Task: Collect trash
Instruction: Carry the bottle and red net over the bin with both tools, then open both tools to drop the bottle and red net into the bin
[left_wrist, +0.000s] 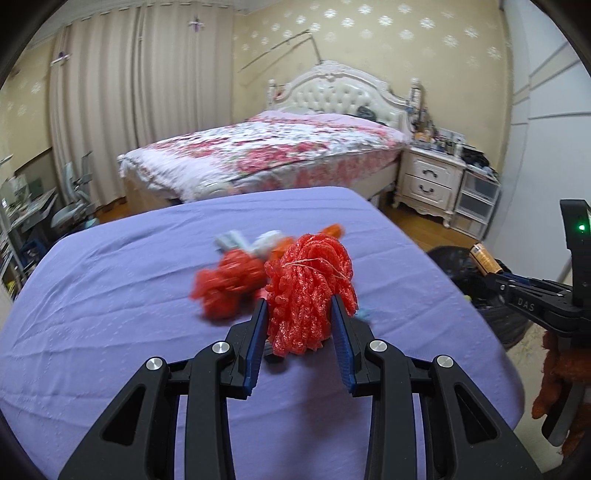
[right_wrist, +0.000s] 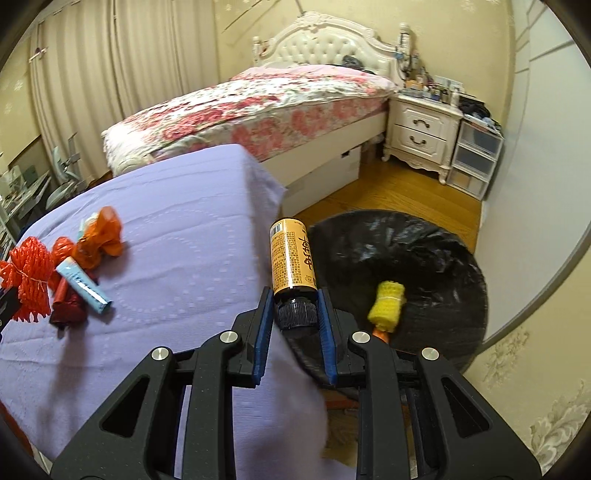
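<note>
My left gripper (left_wrist: 300, 306) is shut on a red foam net bundle (left_wrist: 310, 284), held just above the purple-covered table (left_wrist: 110, 314); the bundle also shows in the right wrist view (right_wrist: 31, 280). More trash lies behind it: a second red net (left_wrist: 229, 284), an orange wrapper (right_wrist: 101, 236), a light blue tube (right_wrist: 83, 284) and a dark red wrapper (right_wrist: 68, 308). My right gripper (right_wrist: 294, 301) is shut on the black cap of a yellow bottle (right_wrist: 291, 258), held at the table's right edge beside the black-lined trash bin (right_wrist: 424, 258). A yellow net (right_wrist: 388, 304) lies in the bin.
A bed with a floral cover (right_wrist: 258, 107) stands behind the table. A white nightstand (right_wrist: 421, 129) and clear plastic drawers (right_wrist: 472, 158) are at the back right. A desk and chair (left_wrist: 55, 206) stand at the left. The floor around the bin is wood.
</note>
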